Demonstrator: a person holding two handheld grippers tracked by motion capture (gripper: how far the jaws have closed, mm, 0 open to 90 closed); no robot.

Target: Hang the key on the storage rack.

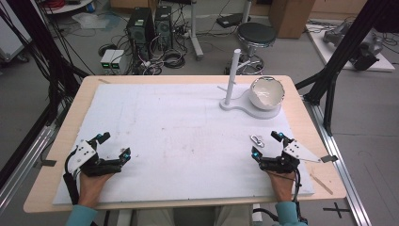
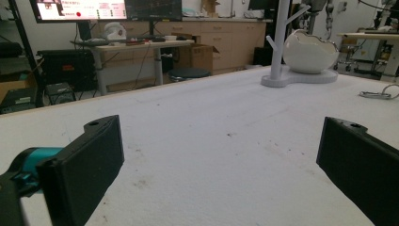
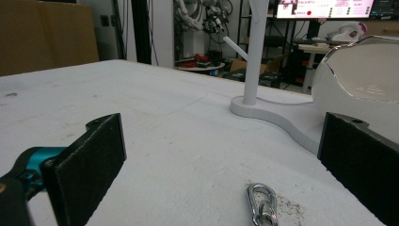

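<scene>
- The white foam-covered surface [image 1: 179, 136] carries everything; the landmark on it is the white stand with an upright peg post and a flat base [image 1: 231, 89], at the far right.
- A white egg-shaped bowl with a jagged rim [image 1: 267, 92] sits on the right lobe of that stand's base, touching it.
- The right tongs [image 1: 266, 144] rest on the surface well nearer than the stand, toward the person; the jaws stand wide apart with nothing between the pads.
- The left tongs [image 1: 113, 144] rest far to the left of the stand, jaws likewise spread and empty.
- The small silver metal snap hook [image 1: 256, 140] lies flat on the surface, nearer than the stand and just beyond the right tongs, slightly toward their left jaw.
- In the right gripper view the snap hook [image 3: 261, 202] lies just ahead of the jaws and between their lines, its long axis running roughly along the tongs' pointing direction, toward the stand [image 3: 256, 61].
- The right hand is plainly the nearer one, so a short forward reach should suit; the jaws would then probably close across the hook's narrow width.
</scene>
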